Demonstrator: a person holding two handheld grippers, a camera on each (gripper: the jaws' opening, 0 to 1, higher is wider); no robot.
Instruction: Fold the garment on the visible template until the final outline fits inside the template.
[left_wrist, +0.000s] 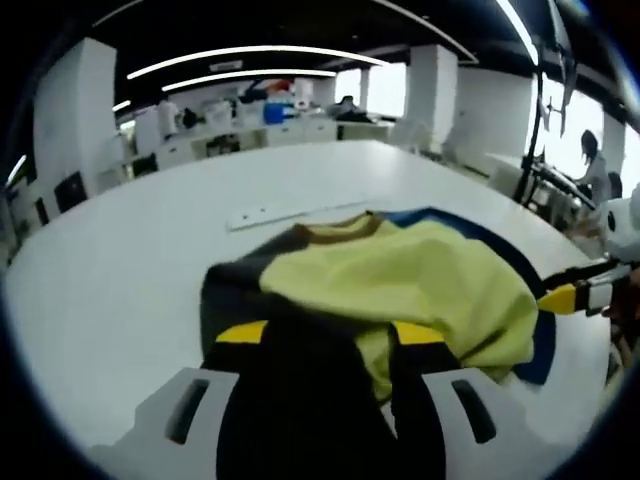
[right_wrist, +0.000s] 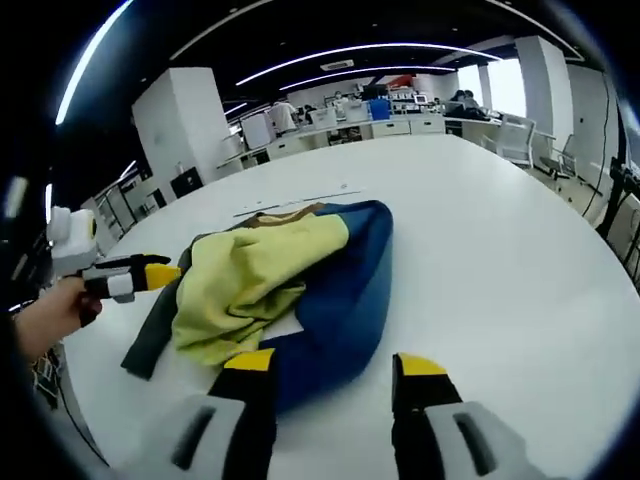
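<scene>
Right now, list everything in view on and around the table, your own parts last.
Crumpled yellow, blue and dark grey fabric garment: one, bunched on the table, a dark flap trailing at one side.
Round white table: one, under the garment.
Thin white strip: one, flat on the table beyond the garment.
White desks with clutter: several, far background.
Left gripper: black jaws with yellow tips, dark cloth over and between them.
Right gripper: yellow-tipped jaws apart, nearest the blue fabric.
Hand: one, holding the left gripper.
</scene>
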